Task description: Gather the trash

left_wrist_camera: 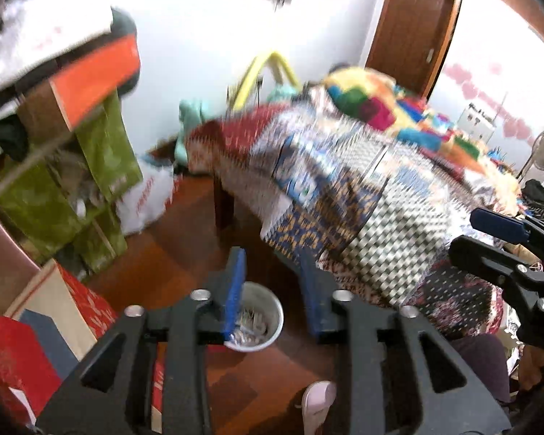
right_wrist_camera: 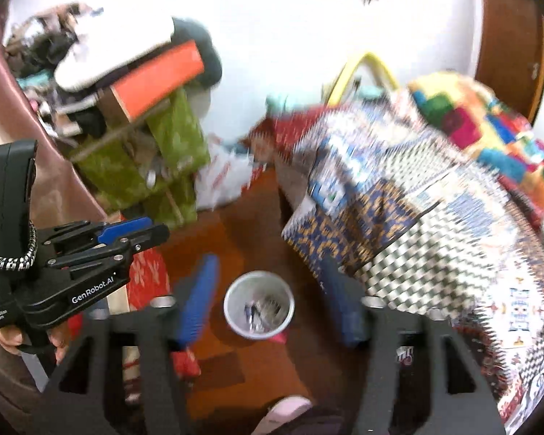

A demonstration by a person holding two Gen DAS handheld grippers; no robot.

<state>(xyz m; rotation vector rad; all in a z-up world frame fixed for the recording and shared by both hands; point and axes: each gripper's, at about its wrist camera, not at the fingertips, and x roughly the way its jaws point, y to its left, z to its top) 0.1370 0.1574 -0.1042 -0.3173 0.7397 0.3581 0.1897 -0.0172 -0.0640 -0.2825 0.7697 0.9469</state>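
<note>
Patchwork cloth in red, blue and checkered weave covers the bed (left_wrist_camera: 344, 181), the biggest thing in either view, with a bright block-coloured blanket (left_wrist_camera: 380, 105) heaped further back. Left of it stands a cluttered stack of green fabric boxes (left_wrist_camera: 101, 166) with an orange box (left_wrist_camera: 94, 76) on top, and a white plastic bag (left_wrist_camera: 145, 199) slumps on the wooden floor (left_wrist_camera: 185, 253) at its foot. Near the bed corner sits the white trash bin (right_wrist_camera: 259, 304), open-topped, with crumpled wrappers lying in its bottom; both cameras look down on it.

Both views are motion-blurred. The right gripper (right_wrist_camera: 268, 301) hangs over the bin with its jaws spread wide and nothing between them. The left gripper (left_wrist_camera: 272, 290) likewise shows its blue pads parted and empty, the bin just beyond them.

The bin looks like thin, light plastic, probably stiff at the rim but easy to tip; pinching the rim wall would likely serve best. Loose wrappers would be light and crushable, apt to slip from a shallow pinch.
</note>
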